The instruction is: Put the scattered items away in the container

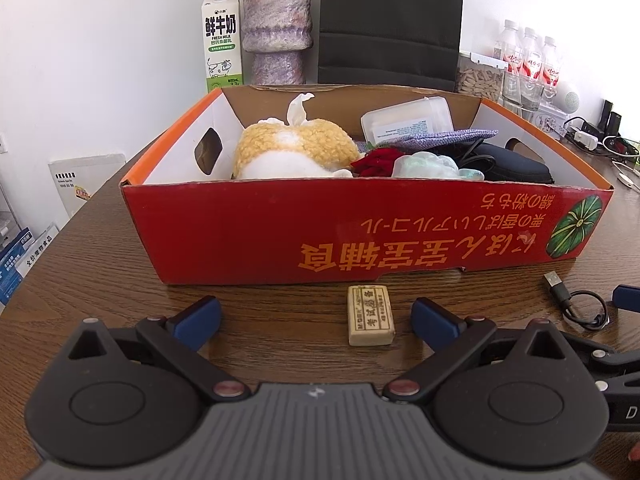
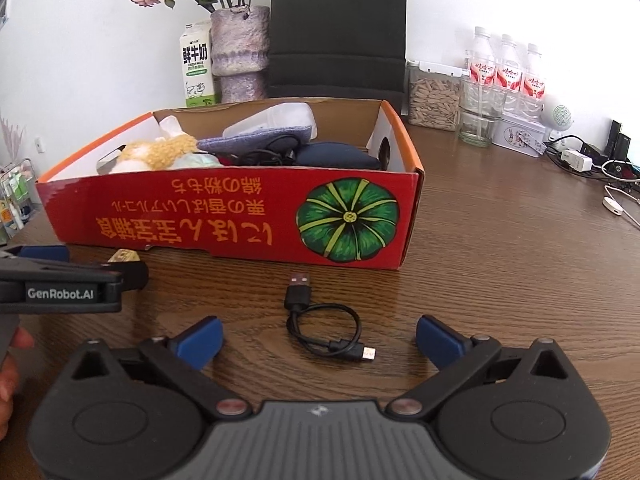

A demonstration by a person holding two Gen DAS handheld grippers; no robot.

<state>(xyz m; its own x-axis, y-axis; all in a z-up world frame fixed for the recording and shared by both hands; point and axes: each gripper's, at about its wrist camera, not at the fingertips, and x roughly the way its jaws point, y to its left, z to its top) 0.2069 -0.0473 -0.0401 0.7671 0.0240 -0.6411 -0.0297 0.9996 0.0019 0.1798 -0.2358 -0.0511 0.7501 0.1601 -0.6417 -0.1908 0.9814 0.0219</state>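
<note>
Left gripper [image 1: 316, 322], seen through its own wrist camera, stands released with the blue pads wide apart and nothing pressed between them; the eraser [image 1: 371, 315] lies flat on the wooden table [image 1: 100, 280] between the pads, nearer the right one, touching neither. At twelve o'clock from it, just beyond, rises the red cardboard box [image 1: 360, 232], already holding a plush toy [image 1: 294, 148], a clear tub, a grey cloth and a dark pouch. Out at three o'clock the USB cable [image 1: 576, 300] lies on the table. That eraser looks small, light, firm and a little grippy, so I would judge it easy to pinch across its two long sides at the middle. From the right wrist camera, the right gripper [image 2: 318, 340] also stands released and empty, its pads flanking the USB cable [image 2: 326, 320], which rests on the table [image 2: 500, 260] in a loose coil with its larger plug pointing to twelve o'clock, toward the box [image 2: 240, 216]. At nine o'clock the left gripper [image 2: 60, 276] reaches in from the side. Light, limp and thin, the cable would probably sag or slip from a single strand; closing across the bunched loop, where strands overlap, seems the safer hold.
</note>
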